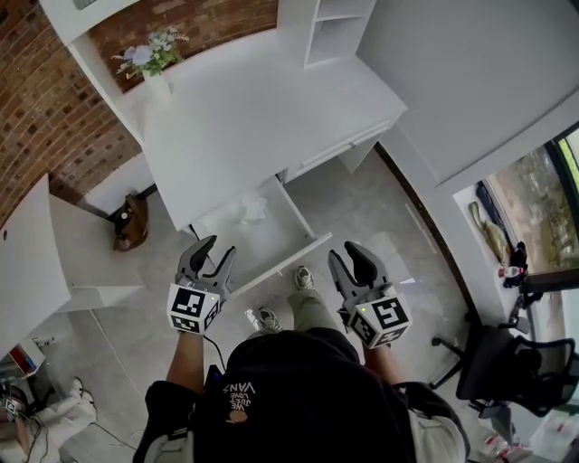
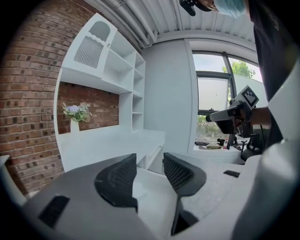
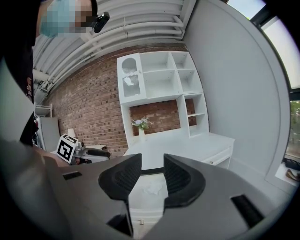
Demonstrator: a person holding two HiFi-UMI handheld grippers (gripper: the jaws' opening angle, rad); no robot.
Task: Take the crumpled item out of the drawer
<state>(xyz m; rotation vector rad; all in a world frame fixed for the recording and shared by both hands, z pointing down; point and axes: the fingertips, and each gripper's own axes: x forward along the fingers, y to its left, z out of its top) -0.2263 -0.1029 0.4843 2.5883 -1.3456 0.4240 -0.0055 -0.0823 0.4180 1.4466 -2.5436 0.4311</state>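
Two claws hover over the floor in front of a white desk (image 1: pixel 253 118), both released and holding nothing. In the head view the left claw (image 1: pixel 217 249) sits at about 7 o'clock from the open drawer (image 1: pixel 291 259), with its tips over the drawer's near left corner. The right claw (image 1: pixel 345 253) sits at about 4 o'clock from the drawer, just off the right end of the front panel.

In the left gripper view, the left claw (image 2: pixel 150 161) has its two dark ribbed jaws spread, with only the pale desk edge showing in the gap. In the right gripper view, the right claw (image 3: pixel 152 161) is parted in the same way. Through its gap shows the drawer (image 3: pixel 146 213), pulled out, with the crumpled item (image 3: pixel 152 189) lying on its bottom.

The head view places the crumpled item (image 1: pixel 251 210), a small white wad, toward the back of the drawer at 12 o'clock from the left claw. It is close under the desk's front edge and well apart from both claws.

A vase of pale flowers (image 1: pixel 154 59) stands on the desk at its 10 o'clock corner, against a brick wall (image 1: pixel 36 108). White shelves (image 1: pixel 326 27) rise at the desk's 1 o'clock end. A black office chair (image 1: pixel 507 371) stands at 4 o'clock from the person, near the window.
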